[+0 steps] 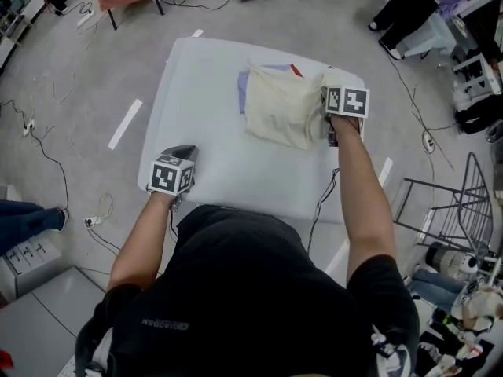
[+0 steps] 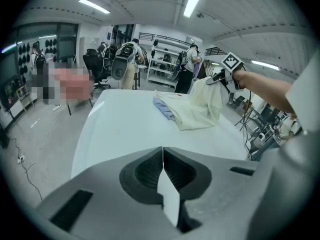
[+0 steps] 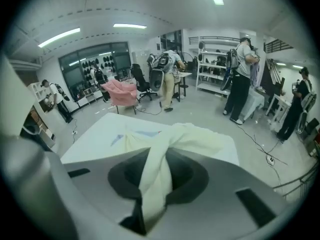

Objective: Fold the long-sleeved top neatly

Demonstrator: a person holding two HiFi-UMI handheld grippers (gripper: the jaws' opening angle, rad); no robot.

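Right gripper (image 3: pixel 154 180): jaws clamped on a bunched fold of the cream long-sleeved top (image 1: pixel 283 107), holding that part raised off the table (image 1: pixel 206 124) at its far right corner. The rest of the top lies near that corner, over a blue cloth (image 1: pixel 242 93), possibly a separate garment. Left gripper (image 2: pixel 162 165): jaws together, gripping nothing, above the table's near left edge.
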